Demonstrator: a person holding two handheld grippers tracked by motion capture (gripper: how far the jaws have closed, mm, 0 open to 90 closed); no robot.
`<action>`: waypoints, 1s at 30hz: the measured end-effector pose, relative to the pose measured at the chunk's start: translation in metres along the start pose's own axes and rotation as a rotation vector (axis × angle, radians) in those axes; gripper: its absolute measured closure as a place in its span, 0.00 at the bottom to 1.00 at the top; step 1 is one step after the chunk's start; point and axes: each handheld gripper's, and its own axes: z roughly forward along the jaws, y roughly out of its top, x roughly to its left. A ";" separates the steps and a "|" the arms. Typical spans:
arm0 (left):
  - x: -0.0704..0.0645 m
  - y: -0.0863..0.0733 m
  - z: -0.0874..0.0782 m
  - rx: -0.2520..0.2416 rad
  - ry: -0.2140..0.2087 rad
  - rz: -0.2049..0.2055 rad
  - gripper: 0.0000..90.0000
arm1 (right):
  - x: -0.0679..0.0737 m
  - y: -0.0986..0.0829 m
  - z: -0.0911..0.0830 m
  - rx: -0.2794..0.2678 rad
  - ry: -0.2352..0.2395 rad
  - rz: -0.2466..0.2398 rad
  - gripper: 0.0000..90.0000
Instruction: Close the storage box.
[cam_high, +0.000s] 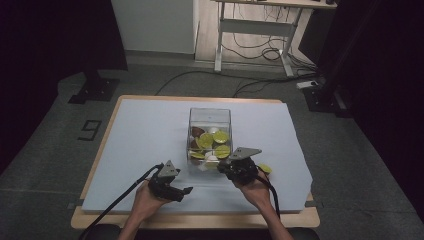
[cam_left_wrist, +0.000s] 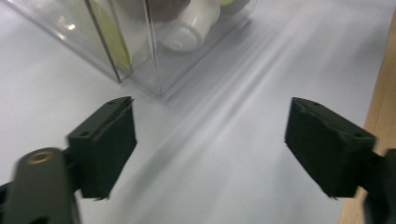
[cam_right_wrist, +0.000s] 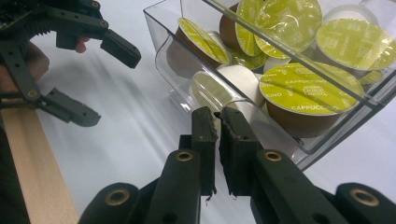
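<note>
A clear square plastic box (cam_high: 210, 131) stood in the middle of the pale blue sheet (cam_high: 140, 135) that covered the light wooden table (cam_high: 200, 220). Inside the box lay several coffee capsules with lime green foil lids (cam_right_wrist: 308, 86), some brown and some white in body, heaped without order. One more green-lidded capsule (cam_high: 265, 168) lay on the sheet outside the box, just beside the person's right hand (cam_high: 257, 192).

The right gripper (cam_right_wrist: 217, 122) was at the near wall of the box. In the right gripper view its two black jaws stood almost together, with the thin clear front wall of the box (cam_right_wrist: 187, 79) between their tips, so they seemed to pinch this wall. The box looked tilted in that view.

The left gripper (cam_left_wrist: 210, 140) was near the left corner of the box but apart from it. Its jaws were spread wide with nothing between them, and they hung above the bare sheet. The person's left hand (cam_high: 145, 202) held it close to the near edge of the table.
</note>
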 end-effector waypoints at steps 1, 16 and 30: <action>0.000 -0.001 0.000 0.002 0.003 -0.004 0.16 | 0.000 0.000 0.000 -0.002 0.000 0.000 0.93; 0.006 -0.011 0.004 0.046 0.005 -0.029 0.07 | -0.006 0.005 0.006 -0.002 -0.024 0.014 0.92; 0.010 -0.016 0.006 0.064 0.024 -0.027 0.03 | -0.009 0.008 0.012 0.007 -0.018 0.016 0.89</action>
